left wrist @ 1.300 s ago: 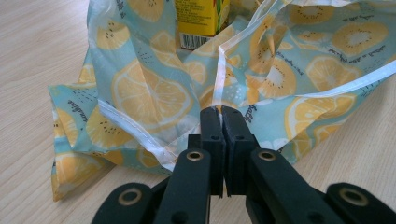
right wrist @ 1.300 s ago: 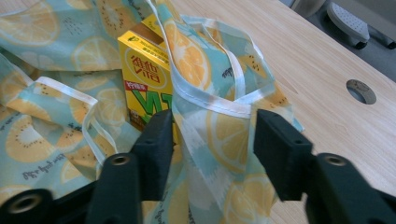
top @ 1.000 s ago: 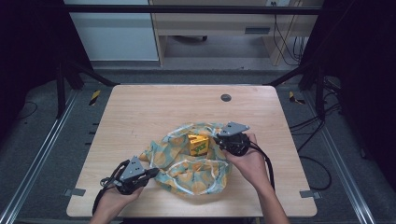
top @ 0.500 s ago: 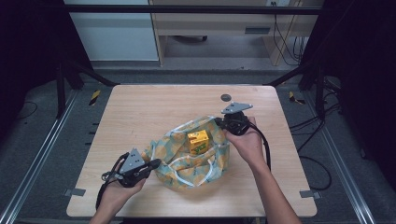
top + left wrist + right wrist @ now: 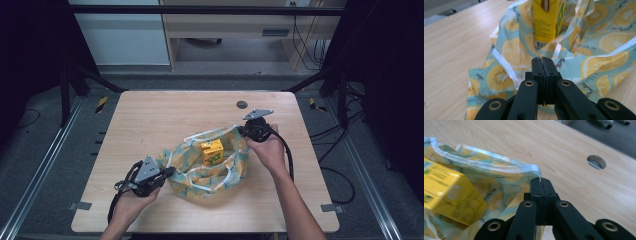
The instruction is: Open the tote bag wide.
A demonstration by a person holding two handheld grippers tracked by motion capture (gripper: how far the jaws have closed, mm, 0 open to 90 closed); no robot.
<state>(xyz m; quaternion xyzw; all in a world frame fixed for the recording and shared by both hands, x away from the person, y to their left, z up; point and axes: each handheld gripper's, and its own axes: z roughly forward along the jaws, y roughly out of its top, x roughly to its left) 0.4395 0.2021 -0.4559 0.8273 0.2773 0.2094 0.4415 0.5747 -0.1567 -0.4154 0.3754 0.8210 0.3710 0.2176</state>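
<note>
A blue bag (image 5: 200, 176) printed with lemon and kiwi slices lies open in the middle of the wooden table (image 5: 165, 115). A yellow drink carton (image 5: 212, 151) stands inside it. My left gripper (image 5: 169, 172) is shut on the bag's near-left edge; in the left gripper view the closed jaws (image 5: 542, 60) pinch the fabric (image 5: 599, 62) below the carton (image 5: 547, 22). My right gripper (image 5: 242, 131) is shut on the far-right rim; in the right gripper view its jaws (image 5: 540, 180) clamp the pale rim (image 5: 499, 167) beside the carton (image 5: 449, 195).
A round dark cable hole (image 5: 242, 104) sits in the table behind the right gripper, also seen in the right gripper view (image 5: 596, 161). Bare wood surrounds the bag. Black frame posts and cables stand beyond the table's edges.
My right gripper has moved toward the table's far right with the rim in it, stretching the bag's mouth wider. The left gripper has stayed in place.
</note>
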